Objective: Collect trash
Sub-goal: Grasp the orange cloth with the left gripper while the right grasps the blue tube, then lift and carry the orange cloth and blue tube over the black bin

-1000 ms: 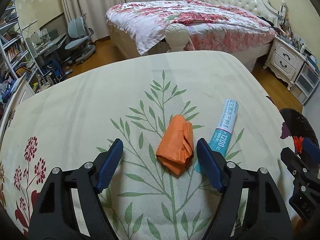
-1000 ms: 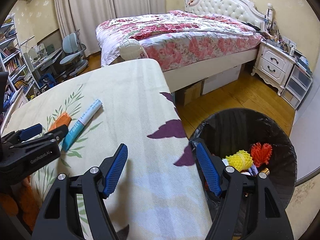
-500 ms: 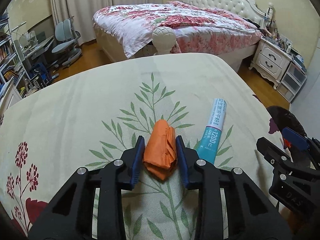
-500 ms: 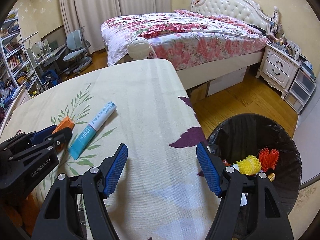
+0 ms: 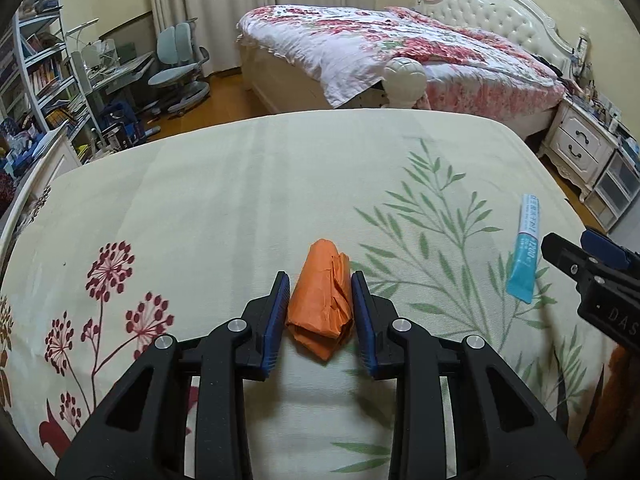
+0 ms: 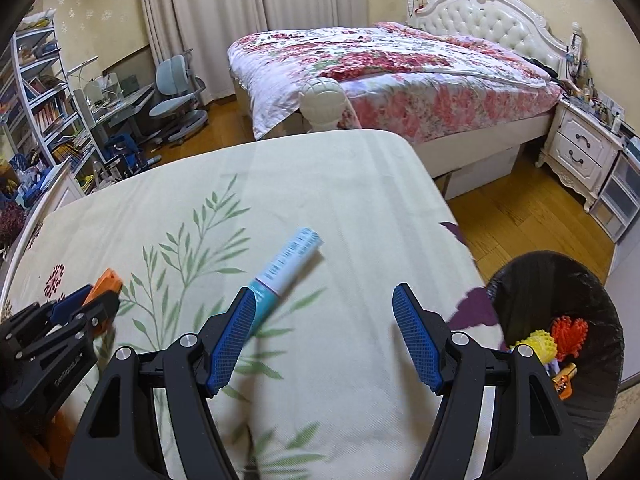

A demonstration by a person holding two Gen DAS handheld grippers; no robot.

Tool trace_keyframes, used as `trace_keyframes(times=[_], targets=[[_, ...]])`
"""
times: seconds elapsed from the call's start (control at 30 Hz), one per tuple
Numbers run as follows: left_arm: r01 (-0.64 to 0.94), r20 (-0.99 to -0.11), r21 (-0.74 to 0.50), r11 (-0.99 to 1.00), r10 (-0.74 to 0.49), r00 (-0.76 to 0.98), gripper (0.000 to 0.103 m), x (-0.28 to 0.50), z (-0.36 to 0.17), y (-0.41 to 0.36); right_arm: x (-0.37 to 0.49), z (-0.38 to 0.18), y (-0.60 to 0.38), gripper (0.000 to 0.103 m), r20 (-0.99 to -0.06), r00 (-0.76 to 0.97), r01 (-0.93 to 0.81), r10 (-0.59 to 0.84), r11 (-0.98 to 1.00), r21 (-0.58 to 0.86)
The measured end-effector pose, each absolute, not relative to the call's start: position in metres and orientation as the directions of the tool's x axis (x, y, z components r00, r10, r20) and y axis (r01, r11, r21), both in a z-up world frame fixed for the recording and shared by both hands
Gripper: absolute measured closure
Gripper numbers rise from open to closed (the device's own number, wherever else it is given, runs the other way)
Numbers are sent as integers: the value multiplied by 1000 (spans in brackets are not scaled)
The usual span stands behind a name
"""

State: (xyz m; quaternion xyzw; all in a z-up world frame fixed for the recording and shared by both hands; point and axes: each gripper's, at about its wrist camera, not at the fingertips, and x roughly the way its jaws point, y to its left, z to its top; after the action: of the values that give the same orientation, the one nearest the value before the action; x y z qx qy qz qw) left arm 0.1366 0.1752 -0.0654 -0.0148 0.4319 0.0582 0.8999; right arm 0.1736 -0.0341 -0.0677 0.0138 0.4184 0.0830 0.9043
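A crumpled orange wrapper (image 5: 322, 307) sits pinched between the blue pads of my left gripper (image 5: 320, 292), which is shut on it above the leaf-printed bedspread (image 5: 248, 184). In the right wrist view the same wrapper (image 6: 109, 280) peeks out at the left gripper's tips. A blue and white tube (image 6: 286, 267) lies on the spread just ahead of my right gripper (image 6: 325, 300), whose fingers stand wide open with nothing between them. The tube (image 5: 525, 252) also shows at the right of the left wrist view.
A black-lined trash bin (image 6: 560, 280) holding yellow and red scraps stands on the wooden floor right of the bed's edge. Beyond lie a flowered bed (image 6: 380, 68), a white nightstand (image 6: 580, 148), and a desk with chairs (image 6: 176, 96) at far left.
My left gripper closed on the orange wrapper and carried it leftward over the spread. My right gripper swung left from the bin toward the tube, staying open.
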Motion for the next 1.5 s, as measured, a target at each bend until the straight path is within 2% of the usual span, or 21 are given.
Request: trace_keyframes(times=[0.27,0.33,0.4,0.5,0.63,0.9,1.5], targets=[[-169,-780,4,986,108,617,72,116,-66,205,188,-74,-11,34,-769,620,-165,156,984,66],[-172,-780,-6,985,103,618,72,112,-66,209,186,-73,-8,39,-768,621,-186,159,981,52],[-174,-779,-12,985,100,619,72,111,-67,210,184,-75,-8,50,-777,610,-191,156,981,48],[-175,-778,-18,984,96,621,72,111,-67,211,180,-75,-13,58,-777,611,-185,149,982,43],[-176,-778,-29,984,88,623,72,110,-68,213,175,-74,-20,60,-779,609,-183,147,982,41],[-175,-775,-37,984,82,627,72,108,-67,216,160,-74,-24,82,-777,604,-212,177,976,58],[-196,-766,-60,979,81,638,72,88,-61,216,129,-60,-28,83,-756,623,-217,200,973,79]])
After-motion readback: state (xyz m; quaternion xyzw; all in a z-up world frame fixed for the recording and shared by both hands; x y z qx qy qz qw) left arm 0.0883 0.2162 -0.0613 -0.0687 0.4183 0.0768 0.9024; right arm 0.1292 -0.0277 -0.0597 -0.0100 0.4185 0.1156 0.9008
